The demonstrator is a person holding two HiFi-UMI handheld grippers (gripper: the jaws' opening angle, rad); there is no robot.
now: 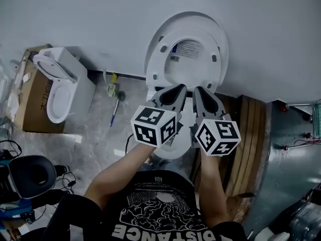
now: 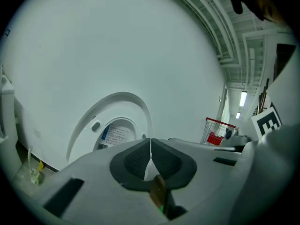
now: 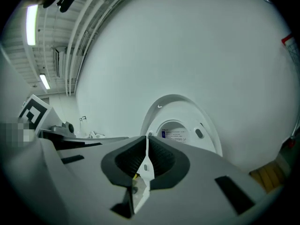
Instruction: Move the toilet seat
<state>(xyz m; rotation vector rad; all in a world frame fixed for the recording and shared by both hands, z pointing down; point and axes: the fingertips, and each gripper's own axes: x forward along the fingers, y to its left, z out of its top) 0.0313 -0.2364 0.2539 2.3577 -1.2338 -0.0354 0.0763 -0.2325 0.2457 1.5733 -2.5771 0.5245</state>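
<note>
The white toilet seat (image 1: 156, 67) stands raised against its lid (image 1: 186, 18), which leans on the wall; a printed label shows through the seat's opening. My left gripper (image 1: 178, 87) and right gripper (image 1: 200, 89) are held side by side just in front of the seat's lower edge, above the bowl (image 1: 173, 152). Both are shut, pads meeting at the tips with nothing between them. The left gripper view has its tips (image 2: 150, 142) below and right of the seat (image 2: 89, 121). The right gripper view has its tips (image 3: 147, 139) left of the seat (image 3: 206, 136).
A second toilet (image 1: 56, 84) lies on a cardboard box (image 1: 31, 107) at the left. A brush and small items (image 1: 114, 100) lie on the floor by the wall. Wooden planks (image 1: 251, 144) stand to the right of the bowl. A red cart (image 2: 218, 132) is far off.
</note>
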